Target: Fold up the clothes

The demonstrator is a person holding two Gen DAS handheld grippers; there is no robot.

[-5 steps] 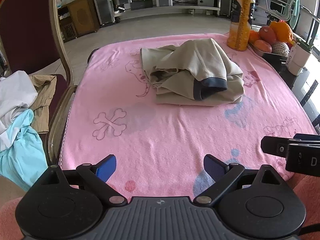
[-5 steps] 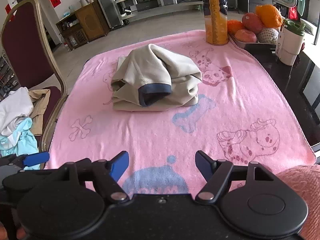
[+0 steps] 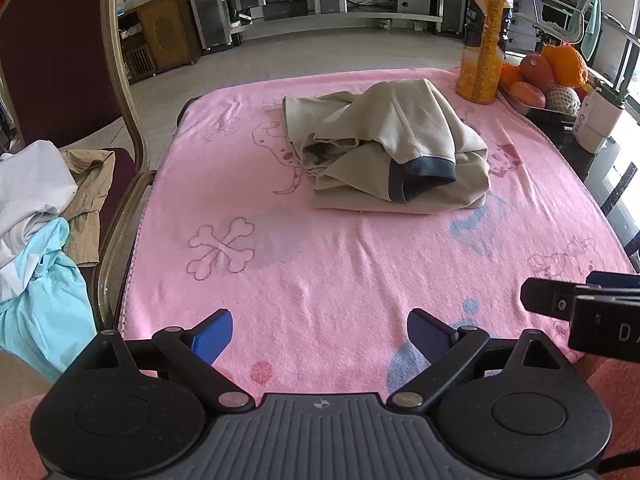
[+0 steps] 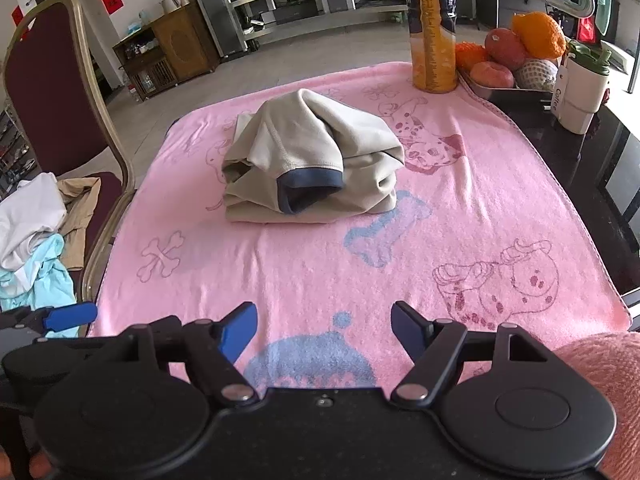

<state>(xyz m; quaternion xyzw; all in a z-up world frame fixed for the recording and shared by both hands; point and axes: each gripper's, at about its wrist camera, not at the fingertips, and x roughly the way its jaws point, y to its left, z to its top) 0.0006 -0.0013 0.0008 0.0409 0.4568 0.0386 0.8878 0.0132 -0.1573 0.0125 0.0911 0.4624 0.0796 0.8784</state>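
Note:
A beige shirt with dark blue sleeve cuffs (image 3: 396, 152) lies loosely bundled on the far middle of the pink towel (image 3: 320, 264); it also shows in the right wrist view (image 4: 312, 164). My left gripper (image 3: 320, 336) is open and empty, held above the towel's near edge, well short of the shirt. My right gripper (image 4: 324, 328) is open and empty, also above the near edge. Its side shows at the right of the left wrist view (image 3: 580, 308).
A chair (image 4: 60, 128) at the left holds a pile of white, tan and light blue clothes (image 3: 36, 232). An orange juice bottle (image 3: 484, 40), a fruit tray (image 3: 548, 80) and a white cup (image 4: 580, 88) stand at the far right.

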